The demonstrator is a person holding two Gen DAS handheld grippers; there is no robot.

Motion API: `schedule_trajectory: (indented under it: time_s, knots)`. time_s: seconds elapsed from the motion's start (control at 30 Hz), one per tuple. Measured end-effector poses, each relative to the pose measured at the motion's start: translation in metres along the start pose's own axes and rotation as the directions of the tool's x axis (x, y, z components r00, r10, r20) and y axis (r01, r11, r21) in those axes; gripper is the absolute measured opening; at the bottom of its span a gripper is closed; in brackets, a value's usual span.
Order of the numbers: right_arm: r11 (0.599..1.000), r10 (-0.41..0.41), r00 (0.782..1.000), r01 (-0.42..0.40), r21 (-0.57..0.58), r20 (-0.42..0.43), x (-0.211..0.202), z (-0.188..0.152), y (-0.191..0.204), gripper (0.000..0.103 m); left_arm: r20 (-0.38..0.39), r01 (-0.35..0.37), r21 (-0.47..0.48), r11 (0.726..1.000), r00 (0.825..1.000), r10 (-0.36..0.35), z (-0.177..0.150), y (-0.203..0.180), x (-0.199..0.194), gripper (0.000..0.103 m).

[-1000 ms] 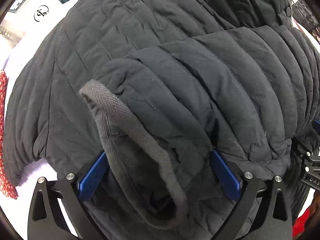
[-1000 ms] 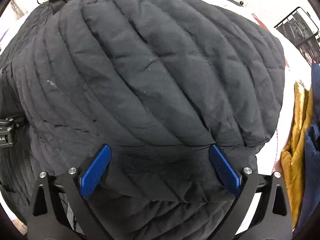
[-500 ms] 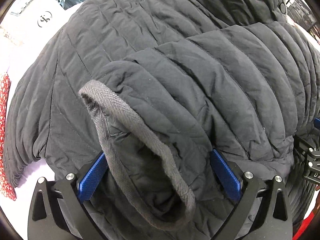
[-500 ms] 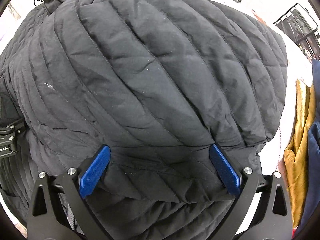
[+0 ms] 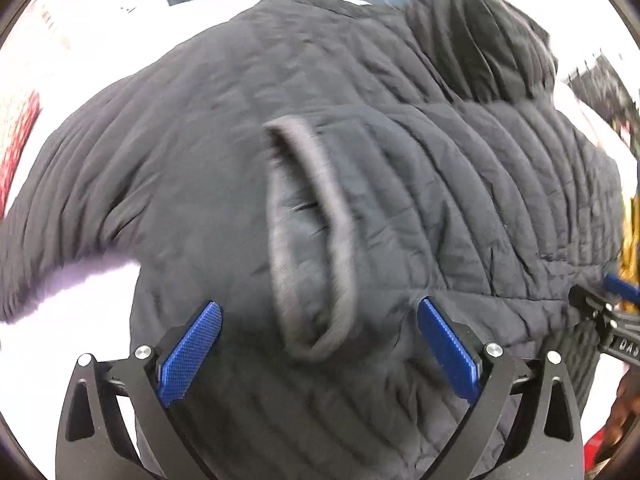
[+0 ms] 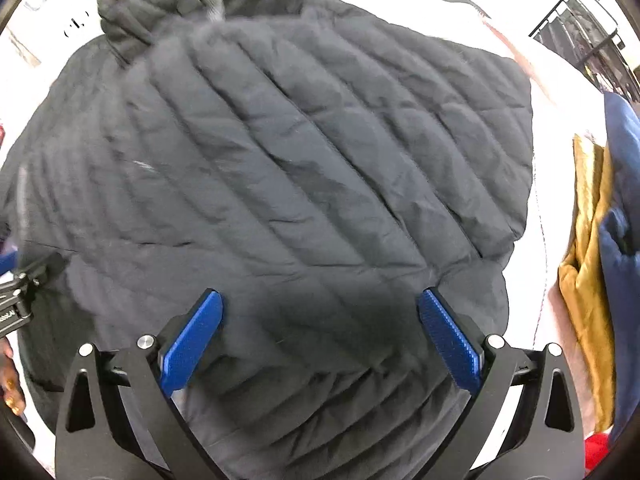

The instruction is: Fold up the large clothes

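A black quilted jacket (image 5: 208, 168) lies spread over a white surface (image 5: 76, 292), its bulk filling both wrist views, as the left tongs (image 5: 318, 344) and right tongs (image 6: 320, 332) hang above its near edge, each with jaws spread wide and nothing between the blue pads. A sleeve is folded in across the body, its grey ribbed cuff (image 5: 316, 216) lying open just beyond the left tongs. The step in hand looks like taking hold of the near hem for the next fold; to do it well, both tongs should probably bite the full padded thickness at matching points on either side, then carry the edge evenly toward the far collar so the slippery fill does not bunch or slide back. Only the left view shows the cuff and the folded sleeve, along with a red patterned cloth (image 5: 18, 148) at the far left; the right view alone shows the jacket's hood or collar (image 6: 168, 4) bunched at the far side, a gold cloth (image 6: 588, 248) and navy fabric (image 6: 624, 184) piled on the right, and a black wire rack (image 6: 588, 28) beyond them. Motion blur softens the left view's edges.
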State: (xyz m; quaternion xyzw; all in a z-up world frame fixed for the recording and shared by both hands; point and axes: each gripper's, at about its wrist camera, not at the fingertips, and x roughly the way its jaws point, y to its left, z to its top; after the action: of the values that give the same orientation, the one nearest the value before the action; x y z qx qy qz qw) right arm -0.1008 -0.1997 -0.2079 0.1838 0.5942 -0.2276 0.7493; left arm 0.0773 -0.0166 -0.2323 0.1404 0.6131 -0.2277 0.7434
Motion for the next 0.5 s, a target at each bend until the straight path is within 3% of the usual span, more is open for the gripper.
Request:
schedule_trajectory:
  time_s: [0.23, 0.33, 0.5]
  knots:
    - [0.991, 0.083, 0.996, -0.081, -0.111, 0.017, -0.032, -0.031, 0.04, 0.098, -0.008, 0.018, -0.191, 0.981, 1.0, -0.02, -0.049, 0.074, -0.019, 0.097]
    - [0.98, 0.118, 0.993, -0.119, -0.162, -0.018, -0.037, -0.046, 0.061, 0.098, -0.028, -0.029, -0.272, 0.962, 0.999, 0.023, -0.07, 0.109, -0.024, 0.097]
    - [0.953, 0.136, 0.99, -0.141, -0.268, -0.038, -0.05, -0.072, 0.099, 0.098, -0.034, -0.026, -0.454, 0.89, 0.999, 0.011, -0.109, 0.176, -0.034, 0.097]
